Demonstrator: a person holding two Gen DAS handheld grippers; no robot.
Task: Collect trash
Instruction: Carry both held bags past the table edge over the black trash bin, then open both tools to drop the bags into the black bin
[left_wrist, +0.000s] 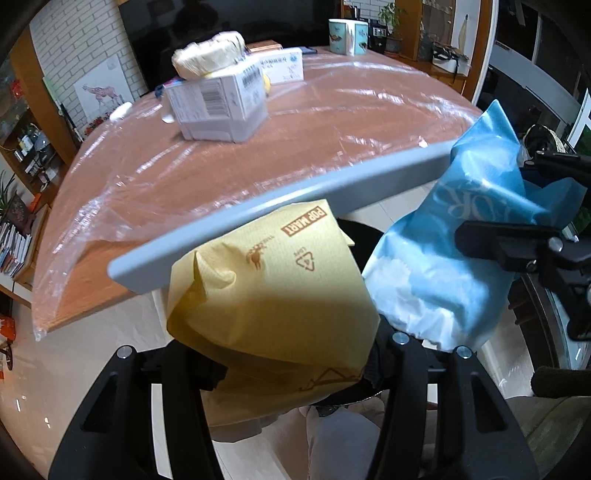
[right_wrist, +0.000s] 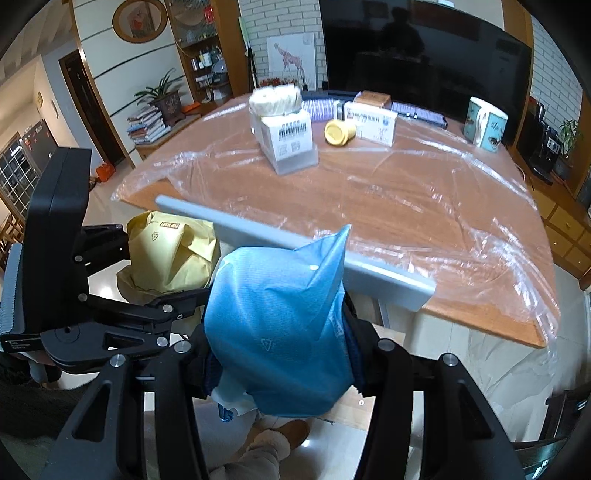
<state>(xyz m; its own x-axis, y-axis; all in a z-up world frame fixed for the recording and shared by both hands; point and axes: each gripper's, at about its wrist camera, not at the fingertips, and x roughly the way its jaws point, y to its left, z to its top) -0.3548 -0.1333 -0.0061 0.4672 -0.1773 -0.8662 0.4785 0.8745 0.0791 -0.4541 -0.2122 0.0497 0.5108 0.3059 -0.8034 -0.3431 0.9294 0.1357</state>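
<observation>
A crumpled yellow paper bag (left_wrist: 273, 295) printed "POP MART" is pinched between the fingers of my left gripper (left_wrist: 291, 354), which is shut on it. To its right, my right gripper (left_wrist: 517, 199) is shut on a crumpled blue bag (left_wrist: 454, 240). In the right wrist view the blue bag (right_wrist: 280, 325) fills the space between the fingers of my right gripper (right_wrist: 280, 350). The left gripper (right_wrist: 147, 269) holds the yellow bag (right_wrist: 173, 254) just to the left. Both bags hang in front of a grey bar (left_wrist: 258, 206), below the table's near edge.
The grey bar (right_wrist: 295, 240) runs across in front of a wooden table (right_wrist: 424, 206) covered in clear plastic film. On the table stand white barcoded boxes (right_wrist: 291, 144), a tipped yellow cup (right_wrist: 340, 133), a medicine box (right_wrist: 373, 123) and a mug (right_wrist: 485, 123). A person's slippered foot (right_wrist: 284, 435) is on the floor below.
</observation>
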